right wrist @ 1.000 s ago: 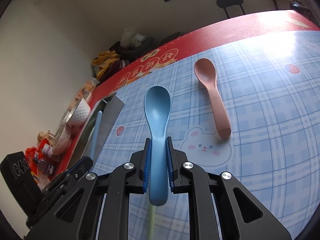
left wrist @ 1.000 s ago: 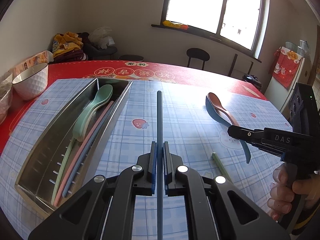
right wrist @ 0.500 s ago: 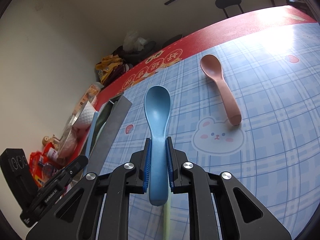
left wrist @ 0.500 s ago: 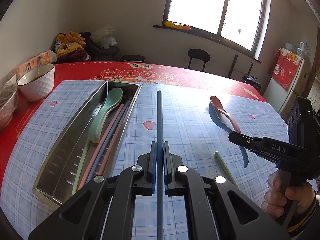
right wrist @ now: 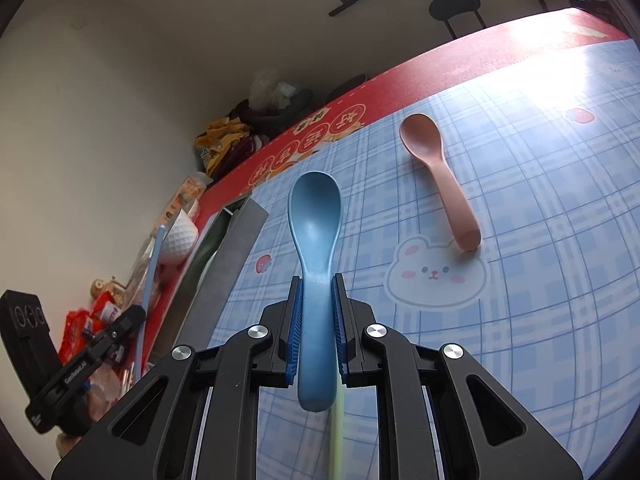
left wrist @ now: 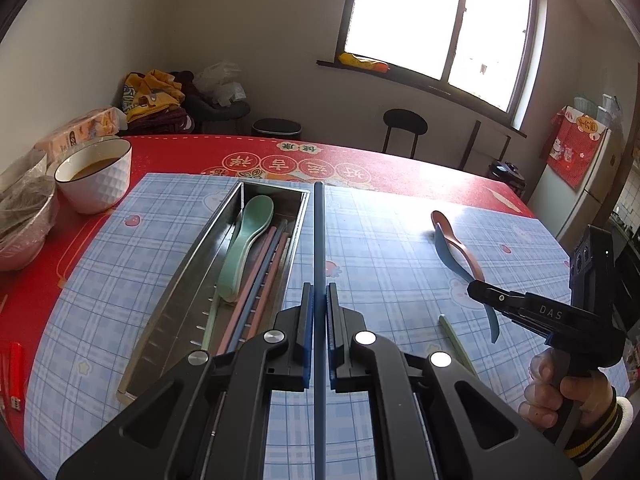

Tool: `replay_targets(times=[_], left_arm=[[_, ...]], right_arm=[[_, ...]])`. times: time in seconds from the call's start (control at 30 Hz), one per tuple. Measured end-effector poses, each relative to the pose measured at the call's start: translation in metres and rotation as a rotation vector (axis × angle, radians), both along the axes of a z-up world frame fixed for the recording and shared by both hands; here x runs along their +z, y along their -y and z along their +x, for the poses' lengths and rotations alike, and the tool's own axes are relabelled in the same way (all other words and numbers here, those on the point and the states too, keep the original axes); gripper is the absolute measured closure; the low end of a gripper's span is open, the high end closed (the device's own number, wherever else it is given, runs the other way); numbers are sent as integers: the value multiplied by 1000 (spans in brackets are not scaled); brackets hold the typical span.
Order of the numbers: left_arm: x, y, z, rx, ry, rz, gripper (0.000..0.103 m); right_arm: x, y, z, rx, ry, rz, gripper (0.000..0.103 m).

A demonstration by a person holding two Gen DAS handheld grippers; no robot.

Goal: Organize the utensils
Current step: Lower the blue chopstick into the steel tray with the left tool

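My left gripper (left wrist: 319, 300) is shut on a blue chopstick (left wrist: 319, 240), held above the table just right of the steel utensil tray (left wrist: 176, 300). The tray holds a green spoon (left wrist: 246, 240) and several chopsticks. My right gripper (right wrist: 317, 292) is shut on a blue spoon (right wrist: 314, 232) by its handle, raised over the checked mat. A pink spoon (right wrist: 438, 176) lies on the mat to its right. A green chopstick (left wrist: 456, 340) lies on the mat under the right gripper. The right gripper also shows in the left wrist view (left wrist: 486, 294).
A white bowl (left wrist: 96, 172) and a foil-covered bowl (left wrist: 24, 220) stand at the left on the red tablecloth (left wrist: 180, 156). Red lighters (left wrist: 14, 376) lie at the left edge. Snack packets (right wrist: 80, 328) sit beyond the tray.
Both grippers have risen and pulled back with their loads; the tray has shifted toward the centre of the left wrist view and the table looks farther below.
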State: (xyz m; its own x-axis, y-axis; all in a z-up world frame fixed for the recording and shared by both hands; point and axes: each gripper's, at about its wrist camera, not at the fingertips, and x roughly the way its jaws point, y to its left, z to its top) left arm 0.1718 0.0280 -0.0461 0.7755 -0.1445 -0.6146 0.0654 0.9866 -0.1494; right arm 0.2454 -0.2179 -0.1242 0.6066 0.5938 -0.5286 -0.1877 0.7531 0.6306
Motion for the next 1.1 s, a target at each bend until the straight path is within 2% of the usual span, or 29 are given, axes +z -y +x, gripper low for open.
replay_targets(times=[0.7,1.1], left_arm=[[8,-35,1,38,-16,-10,97],[16,-65,9,48,-41,-60,97]], right_arm=[[0,5,-1,-7,4,6,89],[2,7,-3,-15,21,4,89]])
